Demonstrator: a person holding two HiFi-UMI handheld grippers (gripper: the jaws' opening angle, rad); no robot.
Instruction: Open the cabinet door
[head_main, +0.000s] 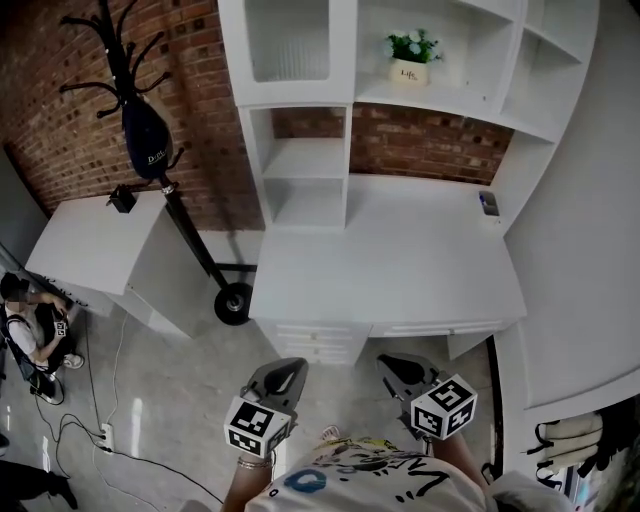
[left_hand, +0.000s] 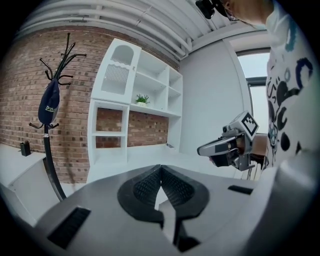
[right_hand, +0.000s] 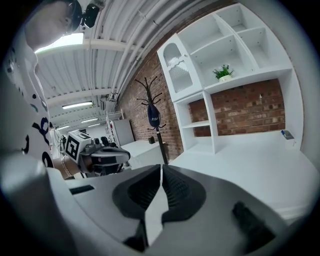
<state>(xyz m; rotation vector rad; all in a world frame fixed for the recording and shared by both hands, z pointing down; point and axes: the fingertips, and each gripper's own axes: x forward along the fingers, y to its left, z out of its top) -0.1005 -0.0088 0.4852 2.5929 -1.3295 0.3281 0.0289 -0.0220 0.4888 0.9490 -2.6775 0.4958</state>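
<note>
Open floor (head_main: 180, 390) in front of desk (head_main: 400, 260); coat rack (head_main: 145, 120) stands left.

left tongs (head_main: 285, 371) closed, right tongs (head_main: 395, 367) closed, side by side, both empty

Desk (head_main: 400, 250) white; shelf unit (head_main: 300, 180) white; cabinet door (head_main: 288, 40) white frame, pale ribbed pane; brick wall (head_main: 60, 110) red-brown, light mortar lines; coat stand (head_main: 195, 240) black; bag (head_main: 147, 135) dark navy, white lettering; plant (head_main: 412, 45) green, pot (head_main: 408, 72) white; floor (head_main: 170, 400) mottled grey; left gripper (head_main: 288, 368) and right gripper (head_main: 393, 366) grey, ribbed pads (left_hand: 145, 187) black; marker cubes (head_main: 258, 425) black-and-white squares; shirt (head_main: 380, 480) white, black and blue print
</note>
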